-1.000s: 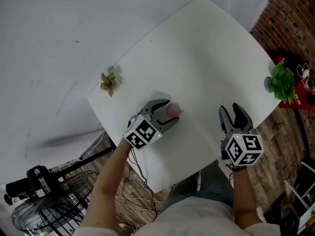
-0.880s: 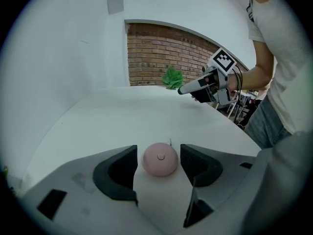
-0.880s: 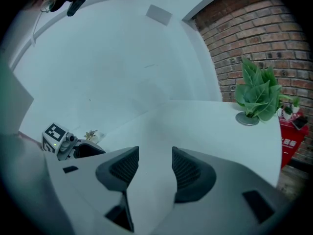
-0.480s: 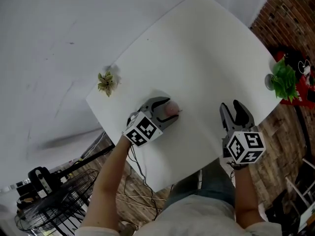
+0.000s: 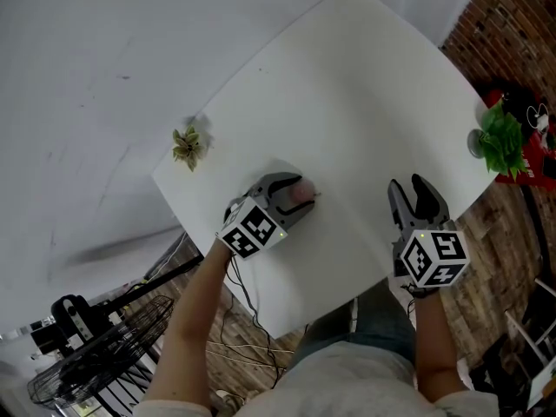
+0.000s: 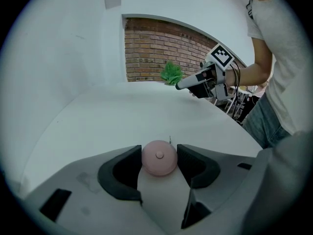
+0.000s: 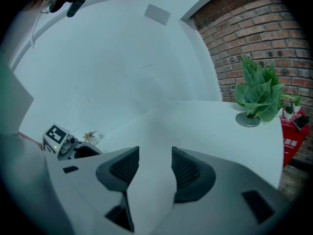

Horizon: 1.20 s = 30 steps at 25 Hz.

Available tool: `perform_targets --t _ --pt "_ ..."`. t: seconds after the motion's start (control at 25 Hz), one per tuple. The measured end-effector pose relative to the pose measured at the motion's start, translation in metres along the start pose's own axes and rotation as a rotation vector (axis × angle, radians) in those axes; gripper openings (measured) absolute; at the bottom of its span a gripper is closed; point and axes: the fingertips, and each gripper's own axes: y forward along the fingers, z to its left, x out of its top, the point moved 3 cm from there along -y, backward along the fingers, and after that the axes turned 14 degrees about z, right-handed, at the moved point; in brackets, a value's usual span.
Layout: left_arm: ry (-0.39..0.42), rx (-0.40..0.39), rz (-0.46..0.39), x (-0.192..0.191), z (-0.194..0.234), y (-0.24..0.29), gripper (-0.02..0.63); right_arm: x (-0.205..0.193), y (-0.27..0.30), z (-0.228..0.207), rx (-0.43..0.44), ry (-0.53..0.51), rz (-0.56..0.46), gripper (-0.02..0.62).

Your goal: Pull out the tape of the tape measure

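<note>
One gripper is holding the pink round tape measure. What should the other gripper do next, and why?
Probably the right gripper should move across to the tape measure's little tab. The left gripper is shut on the tape measure, the tab pokes out beyond it, and the right gripper is open, empty and off to the side.

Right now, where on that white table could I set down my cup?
The wide far half of the table, between the small dried plant and the green plant, is bare. So is the strip between the left gripper, shut on the pink tape measure, and the open right gripper. Only the near edge, where both grippers are, is crowded.
</note>
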Motion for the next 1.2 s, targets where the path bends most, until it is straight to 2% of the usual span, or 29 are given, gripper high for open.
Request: perform_targets --t 0.64,0.92,1.2 --pt "-0.043 0.018 -0.017 0.007 -0.002 -0.006 0.222 0.0 -0.011 0.0 0.014 -0.035 0.005 0.207" --pt "-0.142 0.071 -0.059 0.009 -0.004 -0.029 0.222 0.004 -0.017 0.017 0.057 -0.068 0.006 0.201" --pt "-0.272 0.171 -0.105 0.007 -0.01 -0.074 0.222 0.017 -0.024 0.045 0.114 -0.128 0.0 0.184"
